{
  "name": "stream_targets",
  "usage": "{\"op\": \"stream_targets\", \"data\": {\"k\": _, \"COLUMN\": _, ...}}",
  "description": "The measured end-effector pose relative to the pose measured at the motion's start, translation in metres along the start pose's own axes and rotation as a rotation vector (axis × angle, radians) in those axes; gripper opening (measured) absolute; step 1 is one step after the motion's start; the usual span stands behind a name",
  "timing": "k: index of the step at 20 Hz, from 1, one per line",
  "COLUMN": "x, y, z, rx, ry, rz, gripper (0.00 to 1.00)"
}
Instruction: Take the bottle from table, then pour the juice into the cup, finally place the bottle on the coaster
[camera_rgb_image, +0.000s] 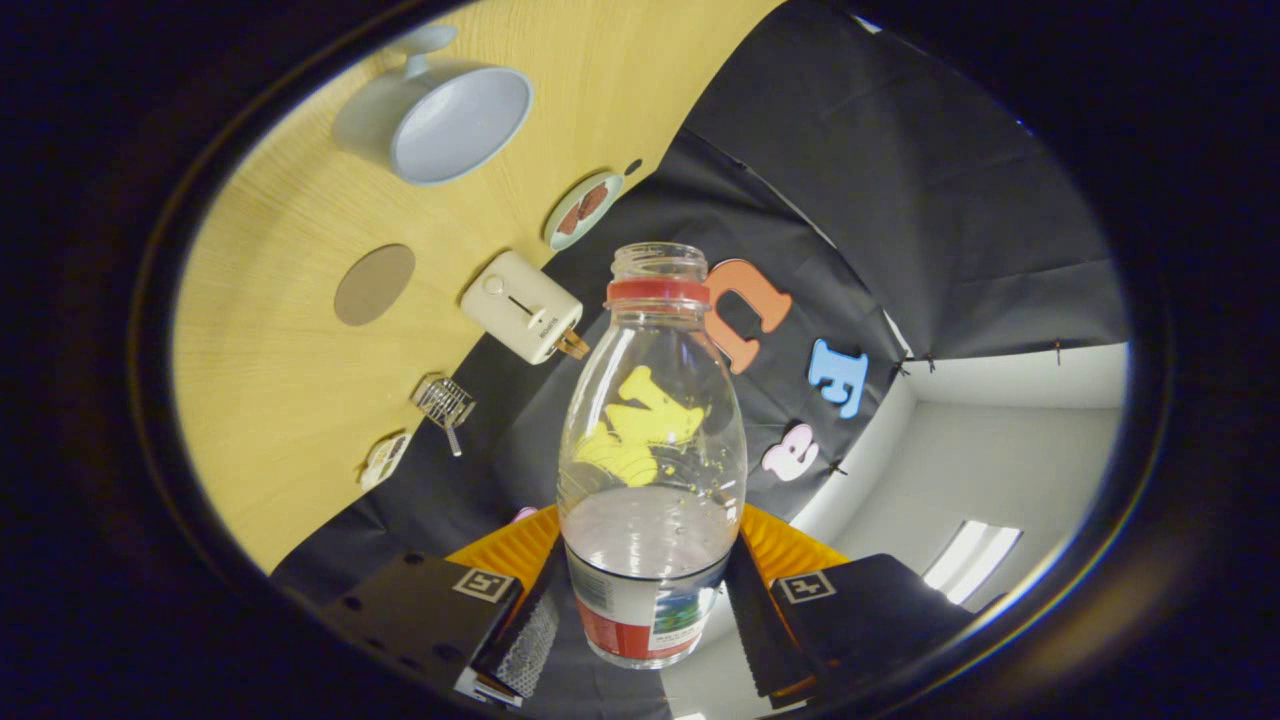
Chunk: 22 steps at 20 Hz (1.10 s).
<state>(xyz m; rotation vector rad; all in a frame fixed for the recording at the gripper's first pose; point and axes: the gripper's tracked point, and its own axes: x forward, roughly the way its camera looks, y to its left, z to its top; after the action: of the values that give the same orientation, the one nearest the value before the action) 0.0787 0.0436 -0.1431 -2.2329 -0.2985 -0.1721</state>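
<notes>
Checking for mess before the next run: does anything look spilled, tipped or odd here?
No spill shows. The uncapped bottle sits clamped between the tongs, with the table tilted steeply in view. The cup, coaster and toaster sit undisturbed.

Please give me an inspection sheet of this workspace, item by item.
Surface: wooden table, seen tilted.
Job's things: bottle uncapped, held between the fingers, little liquid inside; cup and round coaster on the table beyond.
Clutter: toaster, plate with food, small wire basket.
Grippers: gripper shut on the bottle's lower part.
Cables: nothing seen.
Surroundings: black cloth wall, white wall behind it.
</notes>
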Motion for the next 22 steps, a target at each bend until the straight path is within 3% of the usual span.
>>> {"op": "stream_targets", "data": {"k": 11, "x": -0.006, "y": 0.031, "z": 0.034, "rx": 0.008, "ry": -0.040, "rz": 0.038, "gripper": 0.81}}
{"op": "stream_targets", "data": {"k": 17, "x": -0.001, "y": 0.032, "z": 0.007, "rx": 0.225, "ry": 0.067, "rz": 0.072, "gripper": 0.81}}
{"op": "stream_targets", "data": {"k": 22, "x": -0.003, "y": 0.048, "z": -0.005, "rx": 0.600, "ry": 0.163, "rz": 0.214, "gripper": 0.81}}
